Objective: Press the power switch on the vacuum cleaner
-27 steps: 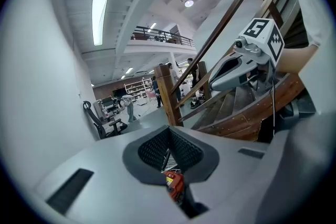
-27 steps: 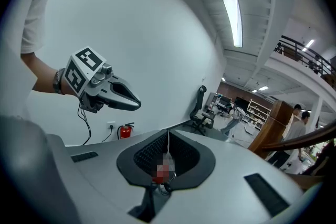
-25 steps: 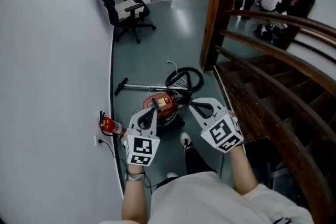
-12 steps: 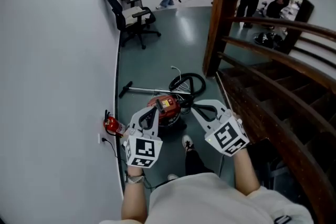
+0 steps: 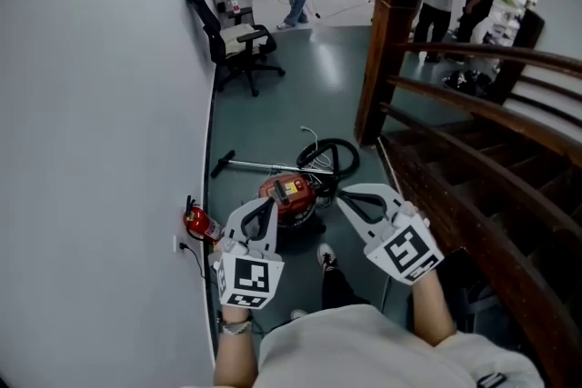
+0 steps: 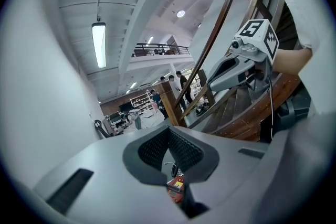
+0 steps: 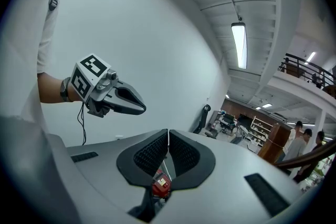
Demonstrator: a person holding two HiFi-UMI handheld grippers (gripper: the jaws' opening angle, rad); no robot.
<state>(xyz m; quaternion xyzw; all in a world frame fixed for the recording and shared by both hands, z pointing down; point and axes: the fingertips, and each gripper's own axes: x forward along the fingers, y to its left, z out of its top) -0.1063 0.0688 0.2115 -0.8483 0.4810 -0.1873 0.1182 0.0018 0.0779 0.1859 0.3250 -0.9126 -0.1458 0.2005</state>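
Note:
The red canister vacuum cleaner (image 5: pixel 286 195) lies on the grey floor below me, its black hose (image 5: pixel 329 157) coiled behind it and its wand (image 5: pixel 259 165) stretched to the left. My left gripper (image 5: pixel 264 206) hangs above the vacuum's left side, jaws shut and empty. My right gripper (image 5: pixel 350 195) hovers to the right of it, also shut with nothing held. In the left gripper view the ribbed pads (image 6: pixel 181 150) meet, and the vacuum (image 6: pixel 177 186) shows small beneath them. The right gripper view shows its pads (image 7: pixel 184 153) touching, with the vacuum (image 7: pixel 160 186) far below.
A white wall (image 5: pixel 100 150) runs along the left, with a red fire extinguisher (image 5: pixel 198 223) at its foot. A wooden staircase and railing (image 5: pixel 473 150) fill the right. A black office chair (image 5: pixel 238 45) stands further back, and several people stand in the distance.
Both grippers have risen away from the vacuum, which now looks smaller and further below. Their jaws stayed shut.

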